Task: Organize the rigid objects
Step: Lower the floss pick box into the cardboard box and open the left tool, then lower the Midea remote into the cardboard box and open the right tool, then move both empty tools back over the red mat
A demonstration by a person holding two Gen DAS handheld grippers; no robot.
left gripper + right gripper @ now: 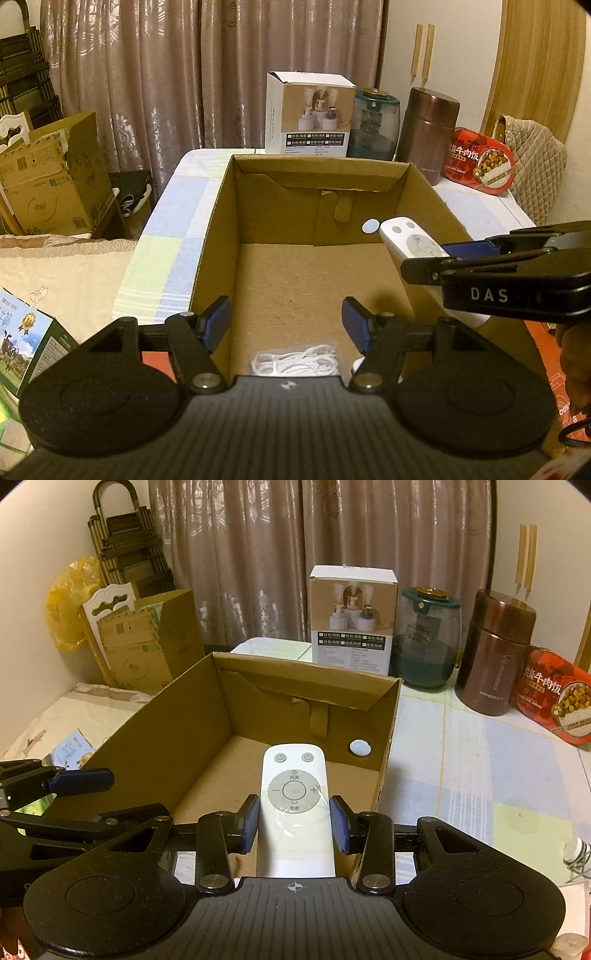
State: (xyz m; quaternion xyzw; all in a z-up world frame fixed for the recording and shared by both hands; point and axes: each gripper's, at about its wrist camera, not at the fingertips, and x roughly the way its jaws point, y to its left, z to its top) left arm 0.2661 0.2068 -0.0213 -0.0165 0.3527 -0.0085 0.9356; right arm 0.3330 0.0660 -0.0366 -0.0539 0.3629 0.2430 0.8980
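An open cardboard box (214, 236) (166, 731) stands on the cloth-covered table. On its floor near the front wall lies a white coiled cable in a clear bag (295, 362). My left gripper (286, 321) hangs open just above it, with neither pad touching it. My right gripper (295, 825) is shut on a white remote control (293, 794) and holds it tilted over the box's right side. In the left wrist view the remote (410, 240) and right gripper (428, 258) come in from the right. A left finger's blue pad (81, 781) shows at the left edge.
Behind the box stand a white product carton (312, 114), a teal jar (375, 125), a brown flask (428, 133) and a red food tin (480, 162). Opened cardboard boxes (51, 177) sit left of the table. A green printed carton (26, 347) lies near left.
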